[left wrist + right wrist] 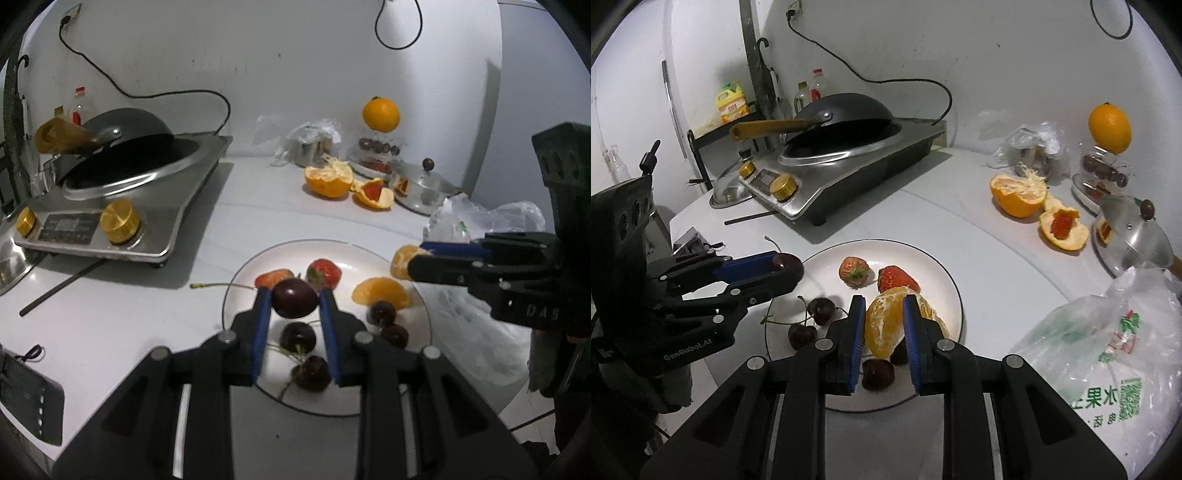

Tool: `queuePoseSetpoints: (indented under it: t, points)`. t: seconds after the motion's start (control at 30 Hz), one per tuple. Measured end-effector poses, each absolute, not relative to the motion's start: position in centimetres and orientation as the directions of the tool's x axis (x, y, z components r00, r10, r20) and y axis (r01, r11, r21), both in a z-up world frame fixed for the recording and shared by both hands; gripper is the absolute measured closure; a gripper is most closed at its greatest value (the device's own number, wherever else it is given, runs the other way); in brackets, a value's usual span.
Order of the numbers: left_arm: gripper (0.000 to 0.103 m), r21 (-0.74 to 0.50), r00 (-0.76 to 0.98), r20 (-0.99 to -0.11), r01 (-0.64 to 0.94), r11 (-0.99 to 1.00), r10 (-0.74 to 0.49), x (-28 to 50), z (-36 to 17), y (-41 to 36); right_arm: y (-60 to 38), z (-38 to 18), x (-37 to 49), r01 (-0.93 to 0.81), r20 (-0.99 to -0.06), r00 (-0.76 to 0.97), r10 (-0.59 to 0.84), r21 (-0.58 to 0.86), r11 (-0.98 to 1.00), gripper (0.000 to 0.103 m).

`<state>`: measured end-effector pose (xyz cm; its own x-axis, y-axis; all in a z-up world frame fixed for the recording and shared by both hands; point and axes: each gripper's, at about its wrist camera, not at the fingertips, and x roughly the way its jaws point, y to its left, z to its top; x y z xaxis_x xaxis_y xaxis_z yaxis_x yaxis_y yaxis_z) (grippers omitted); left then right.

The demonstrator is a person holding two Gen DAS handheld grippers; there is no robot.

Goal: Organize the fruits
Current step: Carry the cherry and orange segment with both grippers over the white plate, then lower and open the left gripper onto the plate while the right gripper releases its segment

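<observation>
A white plate (255, 266) (938, 266) holds two strawberries (324, 274) (854, 271), several dark cherries (298, 336) (820, 311) and a peeled orange piece (380, 292). My left gripper (295, 301) (786, 266) is shut on a dark cherry (295, 303) (783, 262) above the plate's left part. My right gripper (884, 321) (408, 260) is shut on a peeled orange chunk (884, 328) (400, 261) above the plate's right side.
An induction cooker with a wok (122, 177) (846, 147) stands at the back left. Orange peels (328, 181) (1019, 195), a whole orange on a fruit box (381, 114) (1110, 127), a steel pot lid (424, 184) (1134, 236) and a plastic bag (480, 221) (1108, 354) lie to the right.
</observation>
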<state>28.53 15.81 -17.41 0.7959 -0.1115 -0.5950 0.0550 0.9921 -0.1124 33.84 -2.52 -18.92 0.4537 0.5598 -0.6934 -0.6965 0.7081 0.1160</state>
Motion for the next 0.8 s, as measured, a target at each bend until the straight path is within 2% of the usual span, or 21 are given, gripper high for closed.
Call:
queuePoseSetpoints:
  t: [0.53, 0.73, 0.8]
  points:
    - [0.076, -0.128, 0.759, -0.638, 0.061, 0.99, -0.13, 31.0, -19.7, 15.8, 0.6, -22.2, 35.7, -0.721, -0.725, 0.389, 0.568, 0.145, 0.678, 0.081]
    - [0.074, -0.126, 0.75, -0.651, 0.048, 0.991, -0.119, 31.4, -20.1, 15.8, 1.1, -22.9, 36.0, -0.725, -0.732, 0.374, 0.569, 0.152, 0.672, 0.081]
    - [0.069, -0.12, 0.748, -0.653, 0.046, 0.992, -0.114, 31.4, -20.1, 15.8, 1.3, -23.0, 35.9, -0.728, -0.735, 0.37, 0.568, 0.151, 0.669, 0.081]
